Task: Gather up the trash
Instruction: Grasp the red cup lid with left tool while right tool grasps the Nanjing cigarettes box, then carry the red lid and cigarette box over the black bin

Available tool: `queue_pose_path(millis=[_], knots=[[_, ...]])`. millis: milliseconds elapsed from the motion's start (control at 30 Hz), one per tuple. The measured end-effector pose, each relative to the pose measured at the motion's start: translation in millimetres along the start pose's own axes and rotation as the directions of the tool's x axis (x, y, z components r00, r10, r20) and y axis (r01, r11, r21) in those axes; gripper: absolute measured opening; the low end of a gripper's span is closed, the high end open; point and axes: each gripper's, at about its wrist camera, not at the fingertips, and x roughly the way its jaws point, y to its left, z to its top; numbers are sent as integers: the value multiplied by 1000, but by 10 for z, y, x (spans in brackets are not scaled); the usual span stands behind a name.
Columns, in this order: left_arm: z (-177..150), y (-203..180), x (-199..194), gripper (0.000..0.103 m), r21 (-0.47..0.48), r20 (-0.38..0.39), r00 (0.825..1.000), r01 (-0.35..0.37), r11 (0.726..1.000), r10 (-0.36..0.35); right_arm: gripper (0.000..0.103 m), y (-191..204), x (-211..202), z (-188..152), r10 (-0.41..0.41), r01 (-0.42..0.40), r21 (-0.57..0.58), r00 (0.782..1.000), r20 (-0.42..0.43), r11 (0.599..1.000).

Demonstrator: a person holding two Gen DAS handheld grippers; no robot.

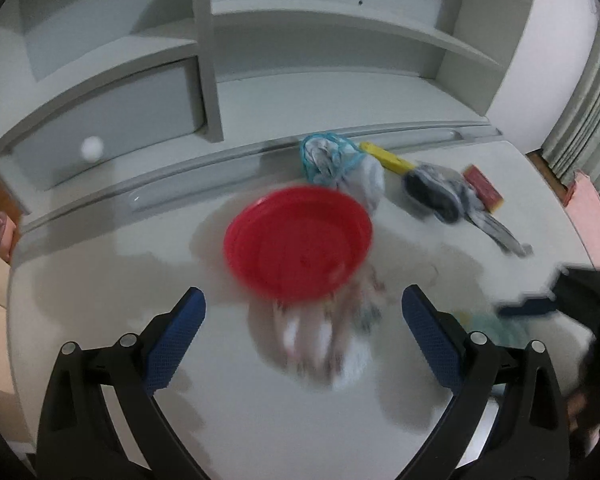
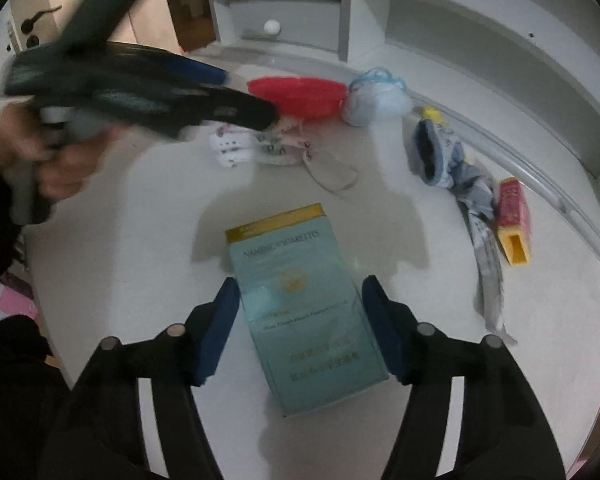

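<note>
Clearly, in the left wrist view, the left gripper (image 1: 303, 320) hangs over the white table (image 1: 100, 280) with its blue-padded jaws wide apart and nothing between them. Just ahead of its tips lies a round red plastic plate (image 1: 298, 242), shallow side up and blurred; I judge it is meant as the collecting dish. Under the plate's near rim is a blurred patch of white printed scraps (image 1: 324, 344). Toward the table's far edge, against the raised grey rail (image 1: 420, 130), sit a pale bundle in a blue net bag (image 1: 336, 164), a yellow strip (image 1: 386, 158), a grey crumpled cloth (image 1: 440, 194) and a small red and yellow box (image 1: 485, 189), apparently unsorted litter awaiting collection.

Next, in the right wrist view, the right gripper (image 2: 300, 324) points down at a flat pale teal cigarette carton with a gold top band (image 2: 296, 300), lying near the table's near edge. The jaws straddle its long sides, the pads just beside them; firm contact is not evident, so I read this as a grip forming, not yet made. Straddling the narrow width suits lifting the carton flat. A person's hand (image 2: 40, 152) holds the other gripper toward the far left, near the plate.
</note>
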Motion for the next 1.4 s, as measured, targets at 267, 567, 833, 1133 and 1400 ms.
queue_pose_path(millis=[267, 567, 833, 1133, 1400], knots=[[166, 92, 308, 95, -62, -41, 999, -19, 998, 17, 62, -3, -217, -211, -15, 10, 109, 999, 43, 994], [222, 47, 8, 77, -59, 52, 994, -90, 994, 93, 62, -240, -510, -434, -77, 53, 238, 993, 93, 970], [365, -841, -392, 78, 94, 152, 988, -13, 996, -2, 62, -943, -1226, -1195, -248, 138, 540, 959, 136, 830], [263, -2914, -275, 78, 410, 52, 947, 268, 872, -316, 62, -1643, -2050, -2805, -481, 287, 840, 876, -36, 461], [-306, -4839, -308, 78, 671, -134, 851, 455, 586, -507, 62, -1807, -2620, -4544, -564, 310, 947, 798, -211, 84]])
